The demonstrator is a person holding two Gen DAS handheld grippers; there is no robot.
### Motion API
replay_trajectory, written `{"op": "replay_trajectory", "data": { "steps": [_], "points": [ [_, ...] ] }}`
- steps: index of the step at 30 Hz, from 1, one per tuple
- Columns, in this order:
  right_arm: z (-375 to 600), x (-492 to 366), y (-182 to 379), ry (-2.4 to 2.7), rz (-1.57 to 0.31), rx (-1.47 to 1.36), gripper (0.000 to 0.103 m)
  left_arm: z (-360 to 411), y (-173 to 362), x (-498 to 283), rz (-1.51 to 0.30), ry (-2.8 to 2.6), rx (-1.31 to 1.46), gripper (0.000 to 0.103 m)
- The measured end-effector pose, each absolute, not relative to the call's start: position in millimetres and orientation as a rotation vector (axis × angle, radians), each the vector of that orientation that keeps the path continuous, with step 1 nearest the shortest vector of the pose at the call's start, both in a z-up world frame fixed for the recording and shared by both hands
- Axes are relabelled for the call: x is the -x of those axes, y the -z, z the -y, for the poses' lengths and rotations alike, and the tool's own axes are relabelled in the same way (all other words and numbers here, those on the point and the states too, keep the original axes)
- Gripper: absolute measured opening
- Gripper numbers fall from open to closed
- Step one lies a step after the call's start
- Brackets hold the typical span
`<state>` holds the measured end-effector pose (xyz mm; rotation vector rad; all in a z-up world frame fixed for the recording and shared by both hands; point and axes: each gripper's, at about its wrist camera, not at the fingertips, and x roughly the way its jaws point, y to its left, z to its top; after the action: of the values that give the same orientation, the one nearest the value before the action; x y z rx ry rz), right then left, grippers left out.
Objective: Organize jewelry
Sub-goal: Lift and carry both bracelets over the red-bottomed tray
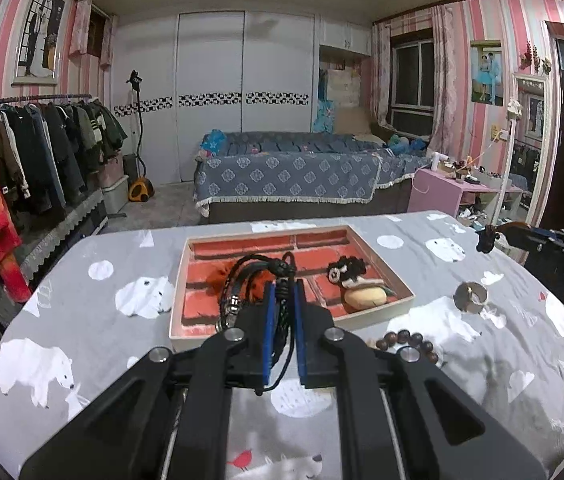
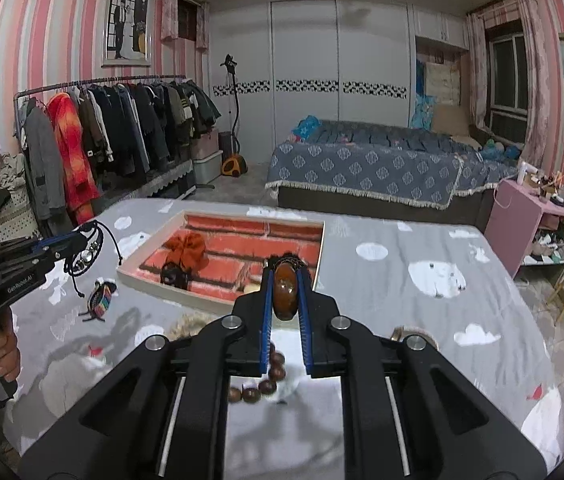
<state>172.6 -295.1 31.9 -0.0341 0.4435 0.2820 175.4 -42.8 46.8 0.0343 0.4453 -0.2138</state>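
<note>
- The left gripper was clamped tight on a black braided cord bracelet with metal beads, held up clear of the grey polar-bear tablecloth.
- The right gripper was pinched shut on an amber-brown oval stone pendant, its dark wooden bead string hanging beneath the jaws.
- The shallow white-rimmed tray with a red brick-pattern lining sat toward the cloth's far edge, holding an orange fabric scrunchie, a black-and-white knitted piece and a pale yellow oval stone.
- A silver metal ring lay right of the tray, on the cloth.
- A multicoloured woven bracelet lay by the tray's left corner.
</note>
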Motion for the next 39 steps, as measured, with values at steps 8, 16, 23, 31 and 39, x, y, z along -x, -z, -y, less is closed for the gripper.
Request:
{"op": "replay_trajectory", "data": {
  "steps": [8,16,23,31,39],
  "points": [
    [288.6,-192.6,-64.9,-0.29,-0.37,0.021,0.013,45.6,-74.3,-198.2,-0.387,0.211,-0.052,0.009],
    [268.0,-223.0,-84.5,-0.325,-0.336,0.028,0.013,49.2,-88.2,-230.2,-0.363,0.217,-0.034,0.009],
    [253.7,-257.6,-95.4,-0.355,-0.322,0.035,0.013,41.9,-106.6,-256.1,-0.337,0.204,0.005,0.009],
    [250.9,-295.1,-92.3,-0.37,-0.337,0.022,0.013,38.2,-106.0,-280.4,-0.321,0.16,0.001,0.009],
    [244.9,-320.3,-67.1,-0.366,-0.407,0.033,0.013,42.6,-75.8,-309.6,-0.393,0.168,0.006,0.009]
  ]
}}
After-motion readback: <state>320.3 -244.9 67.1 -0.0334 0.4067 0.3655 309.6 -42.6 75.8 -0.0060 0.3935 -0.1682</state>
